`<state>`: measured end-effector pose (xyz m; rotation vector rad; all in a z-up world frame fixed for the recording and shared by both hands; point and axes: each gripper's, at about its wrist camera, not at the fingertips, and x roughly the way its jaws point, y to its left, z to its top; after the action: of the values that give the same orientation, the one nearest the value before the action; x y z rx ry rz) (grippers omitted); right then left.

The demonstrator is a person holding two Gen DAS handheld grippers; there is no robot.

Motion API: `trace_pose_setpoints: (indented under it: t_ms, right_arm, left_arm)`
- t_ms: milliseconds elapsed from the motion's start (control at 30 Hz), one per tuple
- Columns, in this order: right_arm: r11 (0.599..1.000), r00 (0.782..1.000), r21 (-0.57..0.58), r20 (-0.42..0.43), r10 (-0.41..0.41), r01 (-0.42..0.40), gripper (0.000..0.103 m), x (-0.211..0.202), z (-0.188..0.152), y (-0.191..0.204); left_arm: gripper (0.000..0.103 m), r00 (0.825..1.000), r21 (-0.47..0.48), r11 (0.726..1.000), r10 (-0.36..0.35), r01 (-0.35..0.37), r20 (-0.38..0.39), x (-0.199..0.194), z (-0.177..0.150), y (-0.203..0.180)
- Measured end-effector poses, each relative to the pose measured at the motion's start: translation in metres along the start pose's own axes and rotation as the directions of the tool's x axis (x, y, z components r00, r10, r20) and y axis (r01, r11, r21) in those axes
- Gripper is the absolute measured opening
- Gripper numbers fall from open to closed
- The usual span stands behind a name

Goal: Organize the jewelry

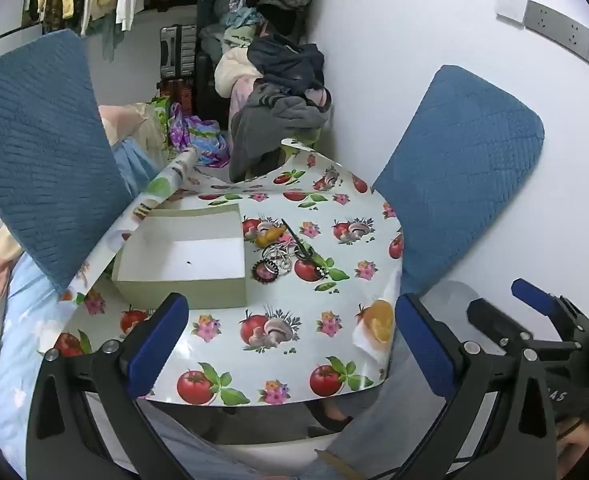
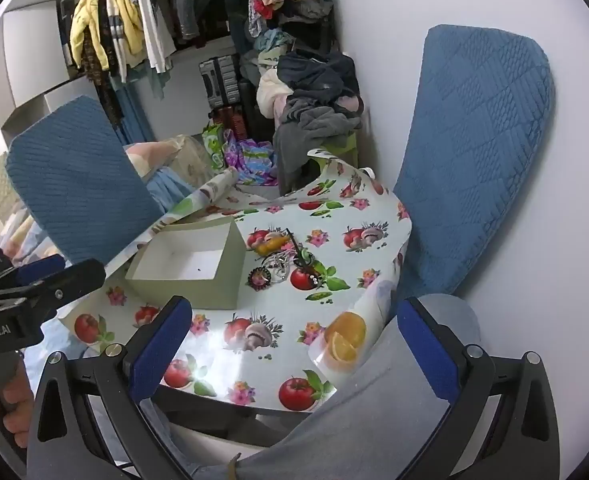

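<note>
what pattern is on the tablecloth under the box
White tablecloth printed with red tomatoes, mushrooms, green leaves and pink flowers; clearest in the left wrist view.

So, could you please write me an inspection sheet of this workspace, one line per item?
Surface: small table under a glossy white oilcloth printed with tomatoes and mushrooms; its far edge curls up.
Job's things: open pale-green cardboard box, almost empty, one tiny dark speck inside; tangled heap of silver chains, rings and a dark hair stick right of the box, touching nothing else clearly.
Clutter: small yellow-orange piece beside the heap.
Grippers: left claw open, empty; right claw open, empty; both short of the box.
Cables: nothing seen.
Surroundings: two blue quilted chair backs, piled clothes, hanging garments.
</note>
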<state>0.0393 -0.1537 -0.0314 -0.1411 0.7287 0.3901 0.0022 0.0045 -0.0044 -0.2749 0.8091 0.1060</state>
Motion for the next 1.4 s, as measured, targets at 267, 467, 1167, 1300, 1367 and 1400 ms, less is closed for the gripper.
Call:
trace_pose_setpoints:
  t_ms: [267,467,1167,1300,1367,1400]
  right_arm:
    - [1.000,1.000,-0.006,0.008,-0.006,0.006,0.103,-0.002,-0.007,-0.002]
    - [1.000,1.000,-0.009,-0.004,0.015,-0.015,0.103,-0.009,-0.008,-0.002]
    - [0.999,0.999,-0.018,-0.025,0.036,-0.036,0.103,0.003,-0.002,0.001]
    - [0.999,0.999,-0.025,-0.024,0.036,-0.037,0.103,0.005,-0.004,-0.002]
    - [0.999,0.999,-0.025,-0.026,0.041,-0.042,0.103,0.006,-0.005,-0.002]
    - [0.999,0.999,-0.028,-0.025,0.042,-0.042,0.103,0.007,-0.006,-0.002]
  left_arm:
    - [0.102,0.999,-0.023,0.999,0.029,-0.029,0.023,-0.010,-0.005,0.019]
    - [0.102,0.998,-0.018,0.998,0.055,-0.055,0.022,-0.014,-0.011,0.016]
    - [0.102,0.996,-0.012,0.997,0.079,-0.079,0.027,-0.011,-0.002,0.017]
    - [0.102,0.995,-0.021,0.995,0.095,-0.094,0.035,-0.009,-0.004,0.022]
    - [0.102,0.994,-0.029,0.995,0.100,-0.099,0.035,-0.008,-0.004,0.024]
    - [0.102,0.994,-0.034,0.994,0.105,-0.104,0.034,-0.007,-0.004,0.026]
